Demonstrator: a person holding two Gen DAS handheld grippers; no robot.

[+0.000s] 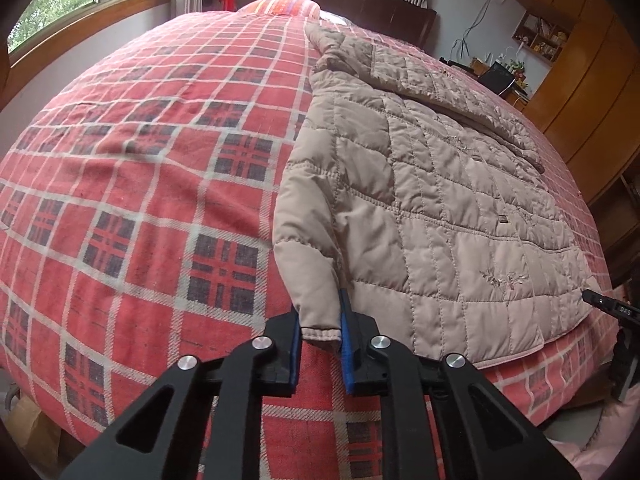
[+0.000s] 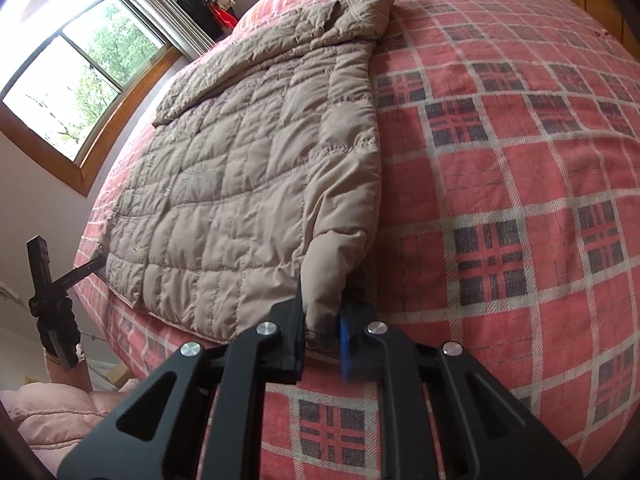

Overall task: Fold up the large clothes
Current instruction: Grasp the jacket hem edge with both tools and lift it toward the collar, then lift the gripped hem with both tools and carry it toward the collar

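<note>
Each hand-held gripper, left (image 1: 320, 344) and right (image 2: 322, 338), pinches a sleeve cuff of the quilted jacket (image 1: 432, 200), spread on the bed (image 1: 140, 168). Soft, puffy, probably light; cuffs give firm holds.

The right tool (image 2: 322, 322) grips a cuff of the beige quilted jacket (image 2: 248, 160) lying on the red plaid bedspread (image 2: 520, 184).
</note>
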